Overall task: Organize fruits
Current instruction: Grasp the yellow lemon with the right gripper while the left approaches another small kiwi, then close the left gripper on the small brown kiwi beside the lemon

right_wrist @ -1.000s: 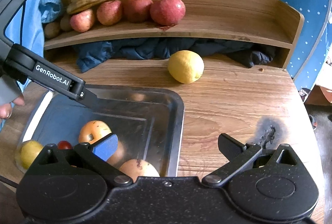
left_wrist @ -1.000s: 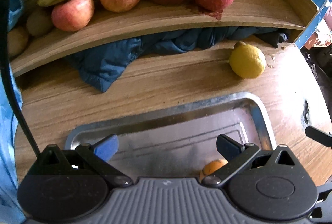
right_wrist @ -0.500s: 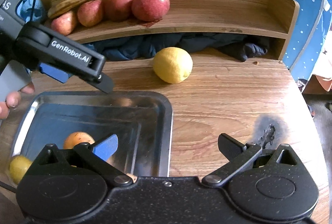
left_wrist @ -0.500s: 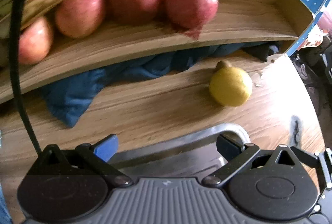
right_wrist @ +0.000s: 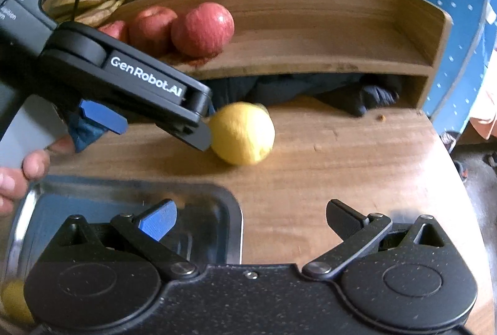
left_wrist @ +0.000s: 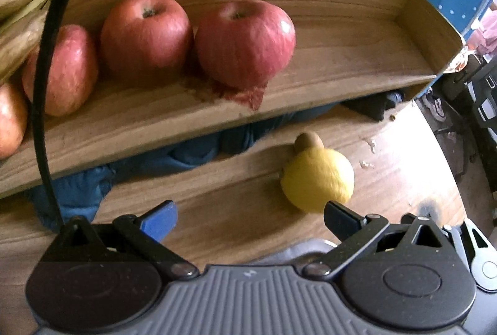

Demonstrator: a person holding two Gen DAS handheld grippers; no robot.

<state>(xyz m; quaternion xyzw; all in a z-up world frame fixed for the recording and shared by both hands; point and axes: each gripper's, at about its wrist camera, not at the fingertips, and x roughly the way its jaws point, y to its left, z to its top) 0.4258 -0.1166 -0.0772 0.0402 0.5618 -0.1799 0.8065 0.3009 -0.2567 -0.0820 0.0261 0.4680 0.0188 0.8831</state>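
Lemon (right_wrist: pixel 242 133) (blurred) sits partly behind left tool (right_wrist: pixel 158 125).

Left gripper (left_wrist: pixel 250 218) is spread wide open with nothing between its fingers, and from the right wrist view it's angled forward and down, with the person's hand (right_wrist: pixel 18 170) wrapped around its grey handle at the left edge. Right gripper (right_wrist: pixel 251 218) is also wide open, holding nothing.

Yellow lemon (right_wrist: pixel 241 133) on tabletop; red apples (left_wrist: pixel 244 42) on shelf.
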